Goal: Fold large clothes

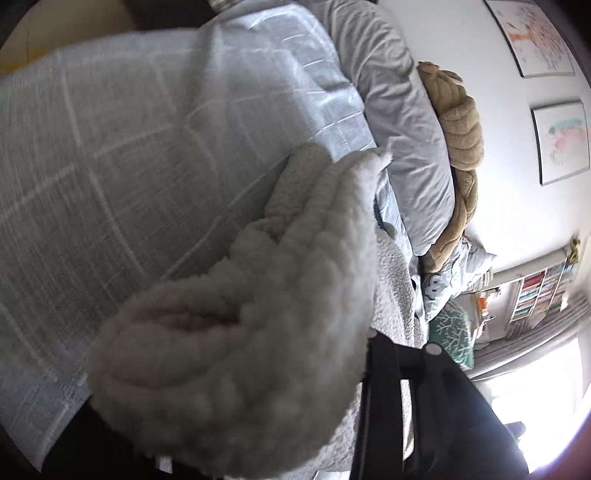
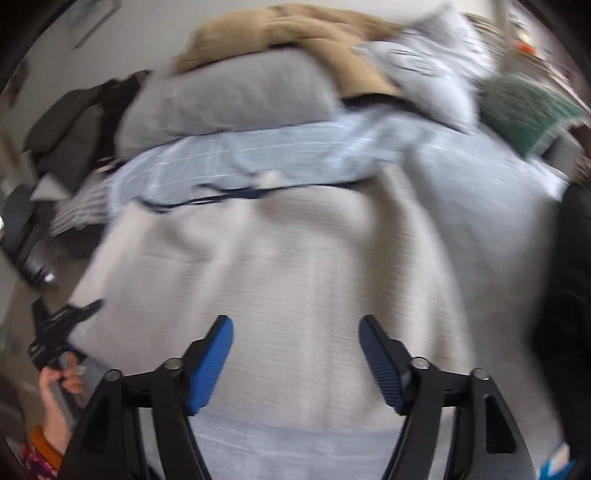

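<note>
A cream fleece garment [image 2: 295, 266] lies spread over the bed. In the left wrist view a thick bunch of that fleece [image 1: 258, 295] fills the space close in front of the lens. My left gripper [image 1: 236, 369] is shut on it; one black finger [image 1: 391, 369] shows at the right and the other is buried under the fleece. From the right wrist view, the left gripper [image 2: 59, 328] sits at the garment's left edge, held by a person's hand [image 2: 59, 387]. My right gripper [image 2: 295, 321] hovers over the garment's near part, blue pads [image 2: 210, 365] wide apart and holding nothing.
The pale blue checked bedspread [image 1: 147, 147] covers the bed. A grey pillow [image 2: 229, 99], a tan blanket [image 2: 295, 29] and a green cushion [image 2: 524, 110] are piled at the far end. Dark clothes [image 2: 74, 125] lie to the left. Framed pictures [image 1: 561, 140] hang on the wall.
</note>
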The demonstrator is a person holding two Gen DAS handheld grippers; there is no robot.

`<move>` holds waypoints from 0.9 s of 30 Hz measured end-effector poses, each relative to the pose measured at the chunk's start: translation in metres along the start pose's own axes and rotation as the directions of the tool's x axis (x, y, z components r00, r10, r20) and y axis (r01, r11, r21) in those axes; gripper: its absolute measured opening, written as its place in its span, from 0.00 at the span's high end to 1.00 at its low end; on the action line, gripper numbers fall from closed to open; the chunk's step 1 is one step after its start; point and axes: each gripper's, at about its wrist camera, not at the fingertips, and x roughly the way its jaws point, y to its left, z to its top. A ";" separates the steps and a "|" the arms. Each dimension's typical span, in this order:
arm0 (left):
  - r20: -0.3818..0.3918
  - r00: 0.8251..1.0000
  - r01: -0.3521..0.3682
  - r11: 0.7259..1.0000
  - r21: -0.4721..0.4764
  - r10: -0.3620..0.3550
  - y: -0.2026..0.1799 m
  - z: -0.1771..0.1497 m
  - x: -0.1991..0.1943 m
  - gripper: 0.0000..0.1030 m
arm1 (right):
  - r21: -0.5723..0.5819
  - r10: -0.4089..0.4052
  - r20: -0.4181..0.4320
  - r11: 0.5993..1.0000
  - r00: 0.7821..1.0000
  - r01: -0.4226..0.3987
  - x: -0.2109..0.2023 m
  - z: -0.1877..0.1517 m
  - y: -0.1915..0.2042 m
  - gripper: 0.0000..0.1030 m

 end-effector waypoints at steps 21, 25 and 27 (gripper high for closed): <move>0.052 0.955 0.216 0.804 0.554 -0.292 -0.169 -0.059 -0.064 0.69 | 0.048 0.176 -0.202 0.984 0.963 -0.170 0.153 0.011 0.055 0.79; -0.083 0.954 0.267 0.689 0.674 -0.288 -0.236 -0.111 -0.041 0.69 | 0.082 0.236 -0.190 0.971 0.953 -0.224 0.151 0.012 0.044 0.78; -0.127 0.956 0.273 0.646 0.713 -0.264 -0.255 -0.132 -0.029 0.68 | 0.169 0.319 -0.174 0.942 0.932 -0.291 0.146 0.015 0.023 0.78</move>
